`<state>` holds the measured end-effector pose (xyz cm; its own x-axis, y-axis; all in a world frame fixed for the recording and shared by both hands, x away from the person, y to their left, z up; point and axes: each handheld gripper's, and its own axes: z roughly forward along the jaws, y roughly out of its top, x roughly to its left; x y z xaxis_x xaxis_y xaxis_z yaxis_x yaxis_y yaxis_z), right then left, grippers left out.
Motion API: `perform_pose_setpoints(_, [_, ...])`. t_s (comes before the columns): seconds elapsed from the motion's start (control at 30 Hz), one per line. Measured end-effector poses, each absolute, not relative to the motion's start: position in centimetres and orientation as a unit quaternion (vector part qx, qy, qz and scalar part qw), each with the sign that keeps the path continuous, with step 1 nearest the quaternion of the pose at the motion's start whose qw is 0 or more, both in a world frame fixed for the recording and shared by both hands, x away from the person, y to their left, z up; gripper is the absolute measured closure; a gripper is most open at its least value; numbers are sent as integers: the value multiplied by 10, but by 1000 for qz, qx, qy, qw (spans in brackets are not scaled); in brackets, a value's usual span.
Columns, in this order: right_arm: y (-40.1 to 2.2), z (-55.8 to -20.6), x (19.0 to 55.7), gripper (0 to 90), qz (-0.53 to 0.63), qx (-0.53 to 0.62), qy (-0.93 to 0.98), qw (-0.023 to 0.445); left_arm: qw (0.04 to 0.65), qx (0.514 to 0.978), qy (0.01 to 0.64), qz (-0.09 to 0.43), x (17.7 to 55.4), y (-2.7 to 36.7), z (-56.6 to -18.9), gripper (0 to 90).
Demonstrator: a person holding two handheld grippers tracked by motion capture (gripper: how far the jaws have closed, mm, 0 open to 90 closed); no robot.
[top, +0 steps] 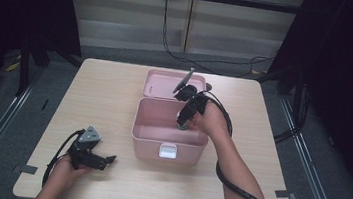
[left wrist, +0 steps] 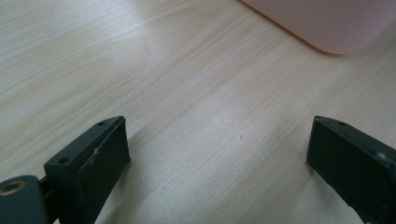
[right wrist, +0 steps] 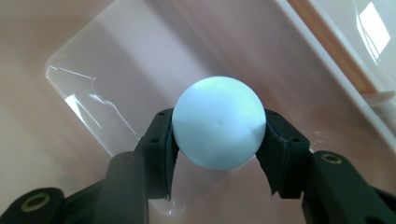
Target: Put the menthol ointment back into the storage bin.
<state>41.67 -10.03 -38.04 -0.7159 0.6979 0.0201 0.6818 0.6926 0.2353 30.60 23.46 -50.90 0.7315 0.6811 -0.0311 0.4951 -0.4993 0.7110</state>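
Pinching pale blue ball (right wrist: 218,122) between its pads, right hand-held gripper (right wrist: 218,140) inside pink box (top: 143,131); left hand-held gripper (left wrist: 219,154) spread over table (left wrist: 187,93)

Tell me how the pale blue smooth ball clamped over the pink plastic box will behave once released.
The pale blue smooth ball is fully round, so it will probably roll across the pink plastic box floor. Its matte, seamless surface looks slippery in the right gripper. It seems rigid: the pads leave no visible dent.

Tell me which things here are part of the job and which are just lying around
In the job:
- pale blue ball, clamped in the right gripper
- open pink box, which the right gripper reaches into

Lying about:
- left gripper, open, resting on the table
- cables on the floor behind
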Motion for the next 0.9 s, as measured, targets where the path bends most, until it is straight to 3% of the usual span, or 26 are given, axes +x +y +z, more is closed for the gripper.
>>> perform_pose_setpoints(0.9, [-107, -411, 428, 508, 106, 404, 908, 26, 365, 856, 344, 128, 306, 235, -509, 54])
